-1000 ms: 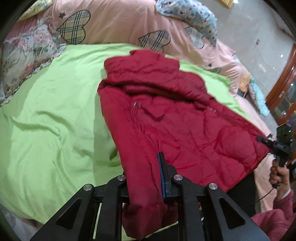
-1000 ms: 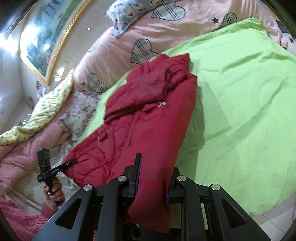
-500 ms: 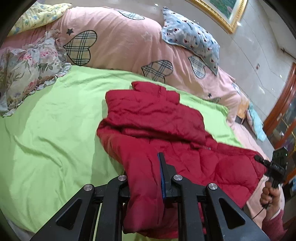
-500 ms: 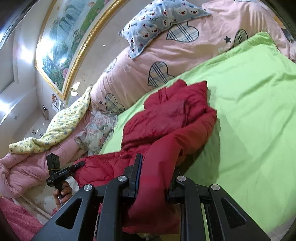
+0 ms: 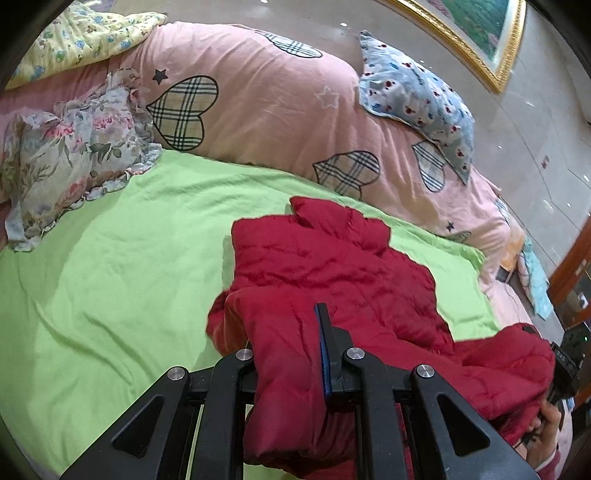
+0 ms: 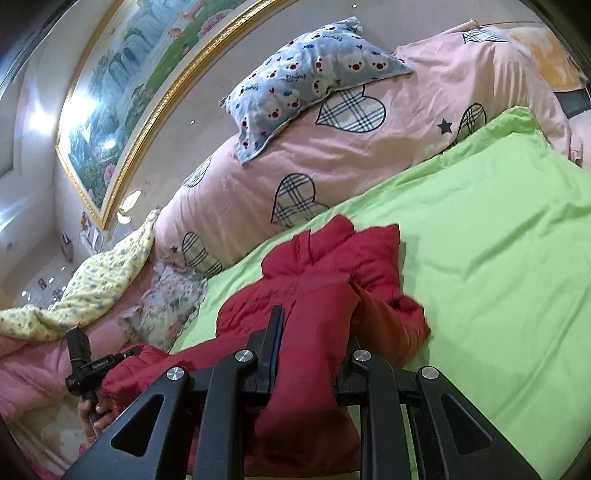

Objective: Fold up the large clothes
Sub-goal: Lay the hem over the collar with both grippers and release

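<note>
A red padded jacket (image 5: 332, 258) lies on the green sheet (image 5: 110, 277), its near edge lifted and bunched toward the collar end. My left gripper (image 5: 286, 332) is shut on one lower corner of the jacket; cloth hides its left finger. In the right wrist view the jacket (image 6: 332, 266) hangs through my right gripper (image 6: 314, 332), which is shut on the other lower corner. Each view shows the other gripper at its edge, held in a hand: the right gripper (image 5: 565, 365) and the left gripper (image 6: 92, 369), both at the jacket's hem.
A pink duvet with plaid hearts (image 5: 258, 92) is heaped along the far side, with a blue patterned pillow (image 5: 417, 96) on it. A floral pillow (image 5: 66, 158) and a yellow blanket (image 5: 81, 33) lie at the left. A gold-framed painting (image 6: 122, 96) hangs on the wall.
Both grippers have risen and moved toward the jacket's collar end, carrying the lower edge with them. The jacket, spread long before, now lies bunched and shorter.
</note>
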The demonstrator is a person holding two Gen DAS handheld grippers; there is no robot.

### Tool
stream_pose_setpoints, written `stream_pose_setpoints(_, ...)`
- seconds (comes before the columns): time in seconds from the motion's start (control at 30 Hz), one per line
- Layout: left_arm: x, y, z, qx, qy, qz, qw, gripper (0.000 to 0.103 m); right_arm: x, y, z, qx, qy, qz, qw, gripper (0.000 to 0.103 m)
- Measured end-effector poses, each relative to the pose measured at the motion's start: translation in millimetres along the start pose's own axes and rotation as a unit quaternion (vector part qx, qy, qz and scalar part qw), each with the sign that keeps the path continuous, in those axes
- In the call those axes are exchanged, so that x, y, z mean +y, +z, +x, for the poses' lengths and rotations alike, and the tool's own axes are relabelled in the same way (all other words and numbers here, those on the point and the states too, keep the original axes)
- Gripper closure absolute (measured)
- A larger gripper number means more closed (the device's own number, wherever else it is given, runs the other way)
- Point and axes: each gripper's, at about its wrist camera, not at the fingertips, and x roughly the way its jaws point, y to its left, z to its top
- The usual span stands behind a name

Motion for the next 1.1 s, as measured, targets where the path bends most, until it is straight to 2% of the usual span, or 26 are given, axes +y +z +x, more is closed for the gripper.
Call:
stream_pose_setpoints(0.4, -18, 62, 75, -0.001, 0.049, -0.024, 0.9985, 0.087, -8, 47, 64, -0.020, -0.049, 0.018, 0.998, 0.084)
stream_pose_setpoints(0.7, -11, 101, 171, 0.016, 0.079, -0.057, 0.9952, 0.086, -31, 74, 130, -0.015, -0.097, 0.037, 0.994, 0.083)
stream_pose_setpoints(0.93, -1, 112, 248, 0.046, 0.105, -0.059, 0.9916, 0.086, -56, 78, 184, 0.003, -0.133, 0.058, 0.989, 0.082)
stream_pose_setpoints(1.1, 9, 116, 287, 0.058, 0.109, -0.065, 0.9903, 0.085, -64, 78, 210, 0.012, -0.153, 0.062, 0.986, 0.081)
